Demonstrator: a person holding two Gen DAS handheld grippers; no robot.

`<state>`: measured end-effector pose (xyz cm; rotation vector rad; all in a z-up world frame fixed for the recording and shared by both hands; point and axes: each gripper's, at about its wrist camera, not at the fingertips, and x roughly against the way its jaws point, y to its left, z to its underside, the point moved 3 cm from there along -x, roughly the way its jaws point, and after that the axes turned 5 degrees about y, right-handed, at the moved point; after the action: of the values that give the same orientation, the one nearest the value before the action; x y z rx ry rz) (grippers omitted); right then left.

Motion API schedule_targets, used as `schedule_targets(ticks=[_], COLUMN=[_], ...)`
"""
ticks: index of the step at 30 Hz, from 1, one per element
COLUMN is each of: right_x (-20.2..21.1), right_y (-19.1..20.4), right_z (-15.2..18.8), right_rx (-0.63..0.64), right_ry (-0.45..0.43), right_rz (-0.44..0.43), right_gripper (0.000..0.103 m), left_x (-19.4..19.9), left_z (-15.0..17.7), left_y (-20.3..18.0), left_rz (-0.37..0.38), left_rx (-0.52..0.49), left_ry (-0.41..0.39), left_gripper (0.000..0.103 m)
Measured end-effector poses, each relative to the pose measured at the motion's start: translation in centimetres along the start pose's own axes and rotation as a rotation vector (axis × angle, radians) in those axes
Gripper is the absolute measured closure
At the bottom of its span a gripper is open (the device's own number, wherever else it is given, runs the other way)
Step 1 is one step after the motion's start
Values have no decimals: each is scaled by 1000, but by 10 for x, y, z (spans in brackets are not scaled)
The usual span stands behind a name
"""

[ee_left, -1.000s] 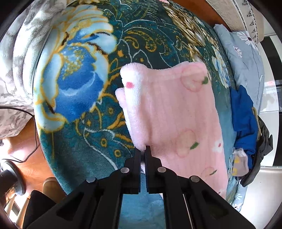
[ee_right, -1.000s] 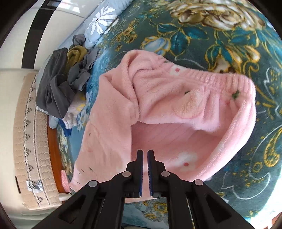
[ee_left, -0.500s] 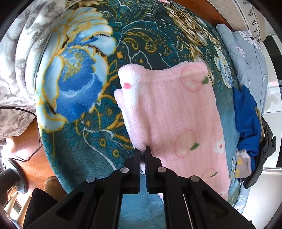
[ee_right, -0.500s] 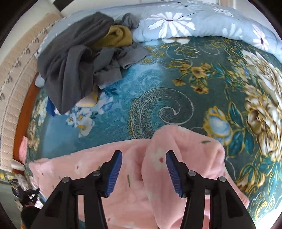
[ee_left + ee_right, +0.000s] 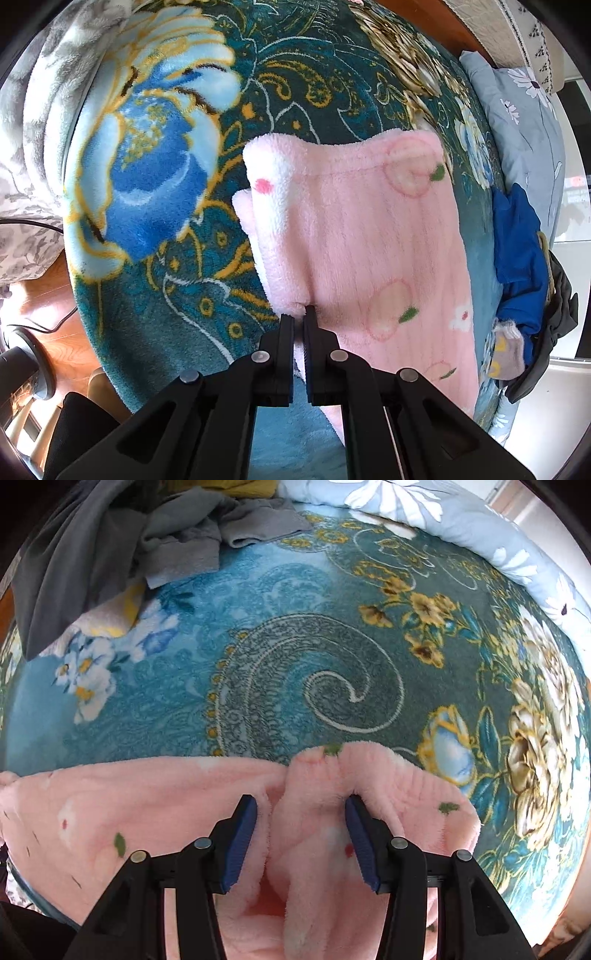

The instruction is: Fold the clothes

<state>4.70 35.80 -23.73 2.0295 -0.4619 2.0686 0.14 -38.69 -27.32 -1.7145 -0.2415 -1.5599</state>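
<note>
I am working over a bed with a teal flower blanket (image 5: 303, 672); a grey clothes pile (image 5: 110, 542) is sitting at the upper left of the right view. The pink fleece garment (image 5: 362, 236) is lying in the middle. My left gripper (image 5: 299, 321) is pinching its edge tight. My right gripper (image 5: 301, 830) is gaping wide around a soft fold, gripping nothing. If I am pulling with only one side, the fold may be sliding crooked.

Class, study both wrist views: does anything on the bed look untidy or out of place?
Yes. A crumpled heap of grey clothes lies unfolded at the blanket's far edge, and the pink fleece garment bunches into a raised fold between the open right gripper's fingers instead of lying flat.
</note>
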Motion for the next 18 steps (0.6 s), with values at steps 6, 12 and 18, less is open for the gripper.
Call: schedule_targets(ticks=[6, 12, 18], right_x=[5, 30, 132], right_y=[-27, -60, -141], right_z=[16, 10, 34], right_rx=[-37, -174, -464], right_ry=[8, 3, -436], right_rz=[33, -115, -903], right_gripper=[86, 95, 103], left_x=[1, 2, 7], left_z=[2, 4, 8], left_y=[2, 3, 6], left_rz=[5, 9, 27], left_rx=[1, 11, 19], left_ry=[1, 1, -4], left_gripper=[99, 99, 99])
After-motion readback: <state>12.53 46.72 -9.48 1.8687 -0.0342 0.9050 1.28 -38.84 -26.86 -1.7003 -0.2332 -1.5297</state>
